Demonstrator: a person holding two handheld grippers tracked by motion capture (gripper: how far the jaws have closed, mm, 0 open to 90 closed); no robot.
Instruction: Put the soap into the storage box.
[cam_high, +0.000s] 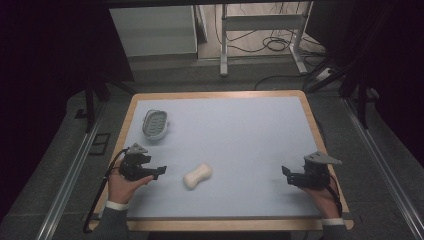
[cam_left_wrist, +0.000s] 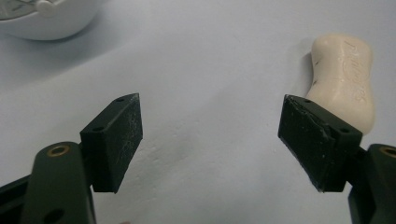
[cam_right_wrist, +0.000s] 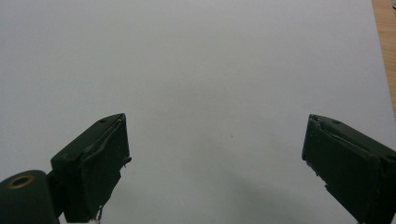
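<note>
- At the left edge of the pale blue surface (cam_high: 240, 130), the left tool (cam_high: 159, 171) rests in the person's hand, jaws spread wide and empty, pointing toward the middle.
- Beyond it, toward the far left corner, sits a white oval soap dish (cam_high: 155, 123) with a ribbed inner tray; in the left gripper view its smooth, glossy rim (cam_left_wrist: 46, 28) curves in at the top corner.
- Just right of the left tool lies a cream bar of soap (cam_high: 197, 175), waisted like a peanut, matte, with lettering pressed into its top (cam_left_wrist: 348, 77); it lies flat, near the front edge, apart from the jaws and well apart from the dish.
- Judged from here, a squeeze across that rounded, probably slick bar could make it squirt out or skid over the smooth mat, and the hard pads could dent it.
- Far right, the right tool (cam_high: 285, 175) hangs released too, flat black pads (cam_right_wrist: 93, 168) over bare mat, with a wooden border (cam_right_wrist: 385, 42) alongside.
</note>
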